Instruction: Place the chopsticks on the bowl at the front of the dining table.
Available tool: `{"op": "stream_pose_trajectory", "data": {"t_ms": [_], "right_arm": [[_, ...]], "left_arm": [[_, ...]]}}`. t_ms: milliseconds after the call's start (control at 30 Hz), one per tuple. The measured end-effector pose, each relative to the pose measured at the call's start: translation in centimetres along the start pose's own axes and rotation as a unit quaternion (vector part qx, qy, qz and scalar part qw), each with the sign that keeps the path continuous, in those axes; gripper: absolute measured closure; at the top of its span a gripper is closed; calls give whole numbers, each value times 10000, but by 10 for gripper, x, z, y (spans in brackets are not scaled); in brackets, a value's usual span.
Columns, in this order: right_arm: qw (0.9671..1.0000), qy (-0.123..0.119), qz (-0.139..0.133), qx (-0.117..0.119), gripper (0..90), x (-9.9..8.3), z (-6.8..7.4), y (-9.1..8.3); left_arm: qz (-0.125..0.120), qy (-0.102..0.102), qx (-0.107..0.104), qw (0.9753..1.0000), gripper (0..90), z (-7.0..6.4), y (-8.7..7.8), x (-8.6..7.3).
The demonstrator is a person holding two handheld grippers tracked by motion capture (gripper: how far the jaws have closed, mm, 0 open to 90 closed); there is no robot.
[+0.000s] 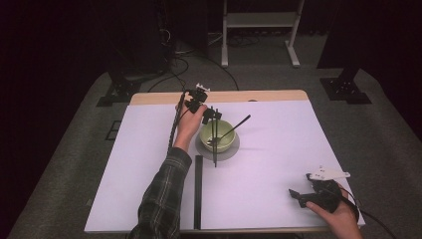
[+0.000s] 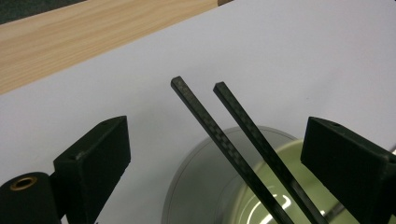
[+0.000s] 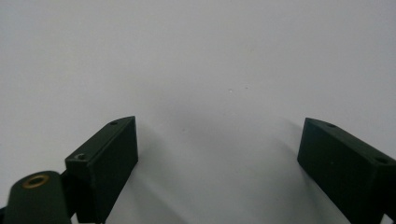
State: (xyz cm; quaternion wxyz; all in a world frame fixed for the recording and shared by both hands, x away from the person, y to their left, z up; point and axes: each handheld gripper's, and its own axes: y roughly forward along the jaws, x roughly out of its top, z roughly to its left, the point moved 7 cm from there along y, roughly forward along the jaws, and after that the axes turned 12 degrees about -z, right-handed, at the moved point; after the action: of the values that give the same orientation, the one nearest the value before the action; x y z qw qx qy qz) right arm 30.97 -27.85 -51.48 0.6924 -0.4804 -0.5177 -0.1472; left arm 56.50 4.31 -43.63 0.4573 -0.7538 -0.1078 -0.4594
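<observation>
1. Chopsticks [image 2: 243,140], two black sticks side by side, lie across the green bowl [image 1: 217,135]; in the left gripper view they run up between the jaws, touching neither.
2. Left gripper [image 1: 211,117] hovers at the bowl's far-left rim, jaws spread wide with both sticks in the gap and nothing clamped.
3. In the high view the chopsticks cross the bowl from its far rim to just past its near rim, their near tips over the white sheet [image 1: 268,164].
4. One more dark utensil [image 1: 238,126] leans in the bowl, its handle pointing out to the far right.
5. Under the bowl sits a grey round plate [image 1: 233,150].
6. Near the bowl, a long black strip [image 1: 198,191] lies on the sheet, running toward the table's near edge.
7. Right gripper [image 1: 298,195] rests well apart at the near-right corner, jaws wide open over bare sheet, holding nothing.
8. Beyond the sheet, a band of wooden table [image 1: 159,97] shows along the far edge.
</observation>
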Motion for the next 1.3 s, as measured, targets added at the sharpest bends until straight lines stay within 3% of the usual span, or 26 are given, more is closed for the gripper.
{"op": "stream_pose_trajectory", "data": {"t_ms": [233, 867, 1300], "right_arm": [[10000, 3, -3, 1, 106, 0, 0, 0], [10000, 2, -5, 1, 106, 0, 0, 0], [10000, -5, -5, -2, 106, 0, 0, 0]], "left_arm": [[88, -18, 107, 9999, 74, 5, 9, 0], [66, -120, 190, 9997, 74, 17, -1, -2], [24, 44, 4, 10000, 73, -7, -17, -12]]}}
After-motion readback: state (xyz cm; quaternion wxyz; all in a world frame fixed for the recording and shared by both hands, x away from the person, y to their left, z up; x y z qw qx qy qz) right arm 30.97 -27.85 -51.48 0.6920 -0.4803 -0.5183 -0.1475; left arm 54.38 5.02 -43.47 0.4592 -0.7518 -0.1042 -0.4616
